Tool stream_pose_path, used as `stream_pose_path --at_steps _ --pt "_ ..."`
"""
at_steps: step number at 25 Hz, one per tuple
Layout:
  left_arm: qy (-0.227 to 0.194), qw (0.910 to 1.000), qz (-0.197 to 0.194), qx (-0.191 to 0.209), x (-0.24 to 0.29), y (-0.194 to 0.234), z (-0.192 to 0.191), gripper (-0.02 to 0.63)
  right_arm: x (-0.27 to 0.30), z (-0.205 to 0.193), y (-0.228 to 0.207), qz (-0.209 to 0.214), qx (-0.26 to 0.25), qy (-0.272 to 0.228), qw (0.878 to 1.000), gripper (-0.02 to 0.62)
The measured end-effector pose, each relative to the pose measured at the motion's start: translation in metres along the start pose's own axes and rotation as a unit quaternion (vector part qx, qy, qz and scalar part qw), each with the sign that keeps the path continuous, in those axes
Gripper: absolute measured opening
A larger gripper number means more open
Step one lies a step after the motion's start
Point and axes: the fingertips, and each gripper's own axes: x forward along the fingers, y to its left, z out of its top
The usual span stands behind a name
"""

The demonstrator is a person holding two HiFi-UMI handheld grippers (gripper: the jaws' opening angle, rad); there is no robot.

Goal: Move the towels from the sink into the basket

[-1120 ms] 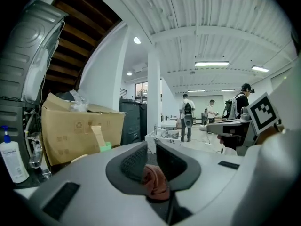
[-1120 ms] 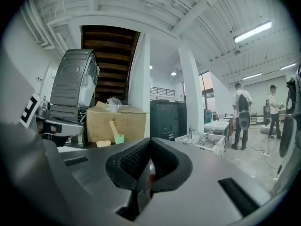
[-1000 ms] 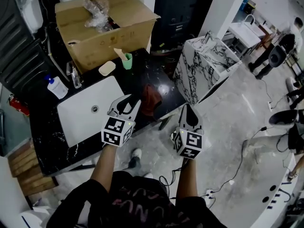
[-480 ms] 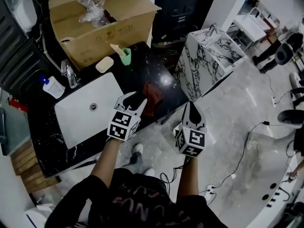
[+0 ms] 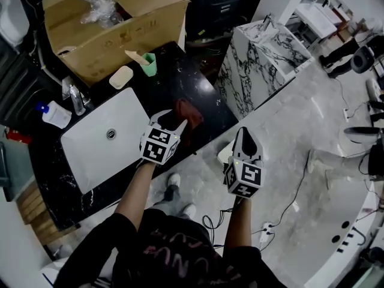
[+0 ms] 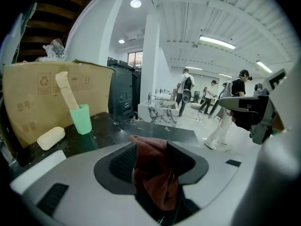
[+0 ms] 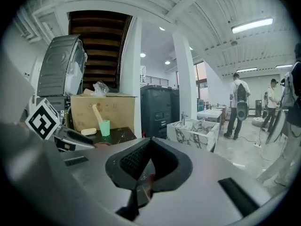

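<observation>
- Dark-red towel [image 5: 188, 114] lies bunched on the black marbled counter [image 5: 180, 80]. It is just right of the white sink [image 5: 102, 152], outside the basin and close to the counter's near edge.
- Left gripper [image 5: 171, 122] is over the counter between the sink and the towel, and it points far and to the right. In the left gripper view the towel [image 6: 153, 173] stands up between this gripper's [image 6: 151, 147] two dark pads. The jaws are wide and have just been opening. We read the cloth as lying loose in the gap, not clamped.
- Right gripper [image 5: 245, 135] is off the counter, to the right of the left one, over the pale stone floor [image 5: 300, 137]. In its own view [image 7: 149, 140] the jaw tips meet, and we see no towel in them.
- At the far end of the counter we note a green cup [image 5: 149, 65] with a pale stick in it. A cream soap bar [image 5: 121, 77] is just to its left.
- Cardboard box [image 5: 114, 26] stands open behind the cup and the soap.
- At the left of the sink we see a white bottle [image 5: 55, 114].
- To the right of the counter stands a white block with black veins [image 5: 264, 59].
- Both gripper views show people [image 6: 187, 91] standing well off in the hall.
</observation>
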Motion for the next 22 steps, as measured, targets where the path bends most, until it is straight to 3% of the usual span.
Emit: stream_pose_path --at_steps 11,22 --pt "0.057 0.9983 -0.009 0.005 0.041 0.004 -0.019 0.212 0.018 -0.012 -0.022 -0.023 0.011 0.016 1.000 0.014" --pt "0.066 0.9975 -0.024 0.003 0.039 -0.001 -0.019 0.108 0.016 -0.006 -0.024 -0.029 0.011 0.013 0.999 0.014"
